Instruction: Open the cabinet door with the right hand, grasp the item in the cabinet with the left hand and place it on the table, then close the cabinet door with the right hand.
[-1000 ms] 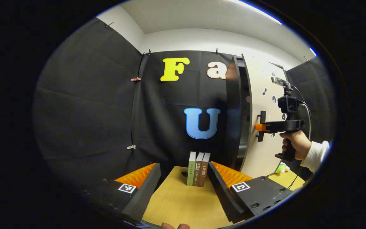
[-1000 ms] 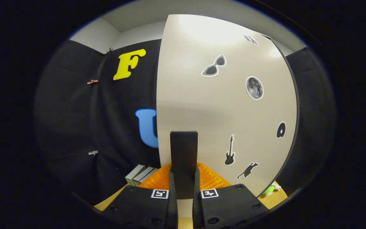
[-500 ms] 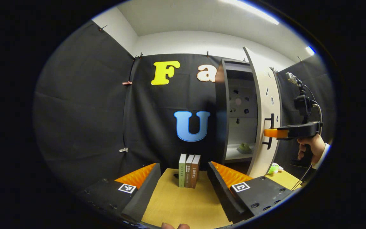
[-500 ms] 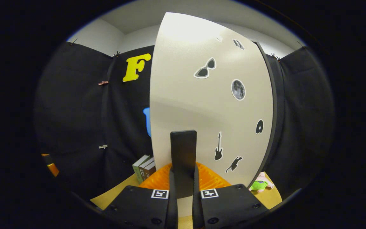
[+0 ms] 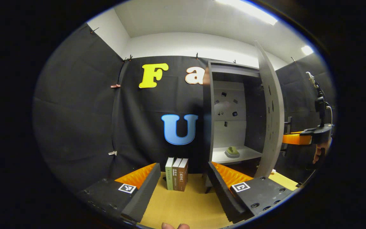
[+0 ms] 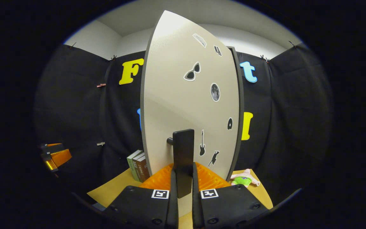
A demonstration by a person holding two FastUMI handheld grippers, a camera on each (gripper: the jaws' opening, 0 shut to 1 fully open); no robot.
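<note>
Black and flat, the door handle [image 6: 183, 159] is being clamped between the two fingers of the right gripper [image 6: 183, 181], whose jaws are pressed together on either side of it in the right gripper view. From that grip outward, the pale cabinet door [image 6: 183, 105], dotted with small stickers, is being held swung wide on its hinge, and in the left gripper view the same door [image 5: 270, 114] is being seen nearly edge-on, with the right gripper [image 5: 292, 139] reaching in at its handle from the far side. The left gripper [image 5: 184, 178] is being held with its fingers well apart and nothing between them, low over the wooden table [image 5: 186, 203], well apart from the cabinet [image 5: 230, 111]. Inside the cabinet, a small greenish item [image 5: 232, 152] is lying on the white lower shelf; what it is exactly cannot be told at this distance, though it is probably a soft or moulded object. Three books [image 5: 176, 173] are standing upright on the table just beside the cabinet's left wall, and a green and pink plush toy [image 6: 245, 178] is lying on the table beyond the door. The opening step is being judged as done or nearly so; the reach into the cabinet, the grasp, the placing on the table and the closing of the door are all being left to do.
</note>
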